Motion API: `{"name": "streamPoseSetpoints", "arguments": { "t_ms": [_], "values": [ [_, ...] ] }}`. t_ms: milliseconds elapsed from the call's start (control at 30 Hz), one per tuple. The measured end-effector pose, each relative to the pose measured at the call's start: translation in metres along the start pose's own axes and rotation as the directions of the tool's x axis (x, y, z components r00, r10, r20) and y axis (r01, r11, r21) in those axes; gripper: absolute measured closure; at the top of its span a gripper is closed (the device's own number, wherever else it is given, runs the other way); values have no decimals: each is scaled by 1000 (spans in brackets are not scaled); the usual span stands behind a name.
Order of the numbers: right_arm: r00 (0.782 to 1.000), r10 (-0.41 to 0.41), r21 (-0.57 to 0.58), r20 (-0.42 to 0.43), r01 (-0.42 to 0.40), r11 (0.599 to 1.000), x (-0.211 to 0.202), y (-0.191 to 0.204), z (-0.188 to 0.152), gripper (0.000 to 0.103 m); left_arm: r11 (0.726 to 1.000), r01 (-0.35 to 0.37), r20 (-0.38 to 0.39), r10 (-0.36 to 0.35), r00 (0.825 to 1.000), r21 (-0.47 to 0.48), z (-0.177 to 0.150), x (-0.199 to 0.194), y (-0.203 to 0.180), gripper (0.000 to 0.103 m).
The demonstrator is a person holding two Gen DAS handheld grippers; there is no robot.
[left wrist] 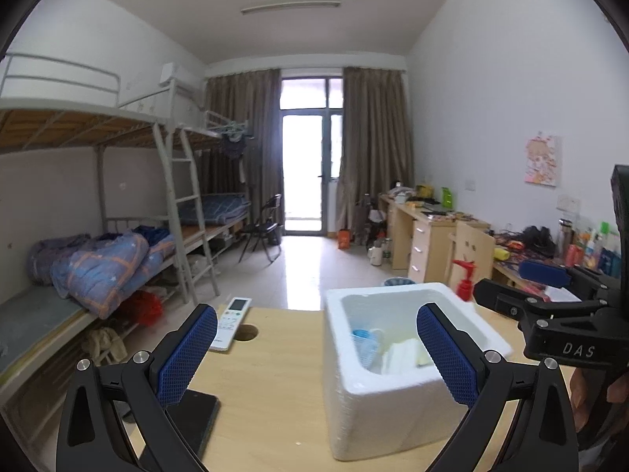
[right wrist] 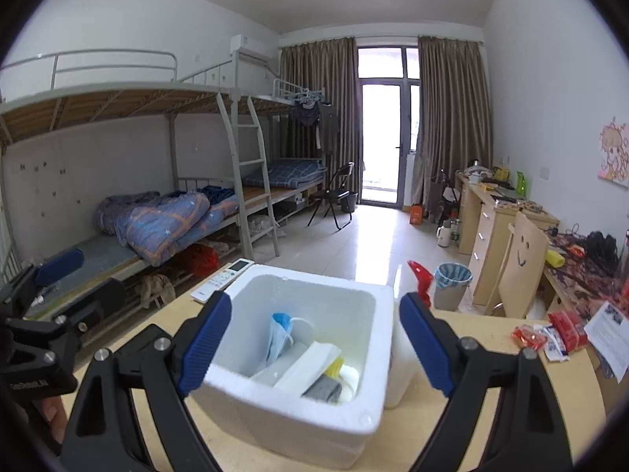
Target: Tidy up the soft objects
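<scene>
On the bench (right wrist: 491,338): white foam box (right wrist: 314,354), open top, near the front edge.
Box contents: blue-and-white bag (right wrist: 280,334), white folded pieces, a grey item, something yellow (exact items unclear).
Right gripper (right wrist: 312,348): fingers apart — box between them, pads not pressing it.
Left gripper (left wrist: 316,354): fingers apart, nothing clamped.
Beside box: remote control (left wrist: 232,322) to its left; red spray bottle (right wrist: 420,281) behind.
</scene>
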State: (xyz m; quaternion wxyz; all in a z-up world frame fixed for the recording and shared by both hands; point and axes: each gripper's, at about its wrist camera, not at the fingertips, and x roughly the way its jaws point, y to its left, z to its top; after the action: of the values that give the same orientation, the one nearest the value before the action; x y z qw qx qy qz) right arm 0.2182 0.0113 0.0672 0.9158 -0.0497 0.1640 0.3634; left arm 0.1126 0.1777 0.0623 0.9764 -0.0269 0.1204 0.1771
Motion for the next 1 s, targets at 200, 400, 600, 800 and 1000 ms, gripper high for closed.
{"name": "streamPoseSetpoints", "arguments": {
  "t_ms": [200,400,600,800,1000],
  "values": [
    [999,-23,25,27,22,999,-37,-3,-9,10,999,32,15,-32,999,33,-2,-26,-16,1],
    [995,-59,48,77,56,997,-78,-3,-14,2,999,32,27,-33,999,34,1,-47,-26,1],
    [992,-92,56,87,88,995,-100,-3,-22,0,998,45,42,-46,998,33,-2,-69,-35,1],
    [989,-125,77,80,119,990,-114,-12,-29,0,998,65,59,-67,996,22,-4,-83,-46,1],
    [984,-128,80,121,119,990,-134,-13,-43,0,995,93,76,-95,993,27,-12,-97,-58,1]
  ]
}}
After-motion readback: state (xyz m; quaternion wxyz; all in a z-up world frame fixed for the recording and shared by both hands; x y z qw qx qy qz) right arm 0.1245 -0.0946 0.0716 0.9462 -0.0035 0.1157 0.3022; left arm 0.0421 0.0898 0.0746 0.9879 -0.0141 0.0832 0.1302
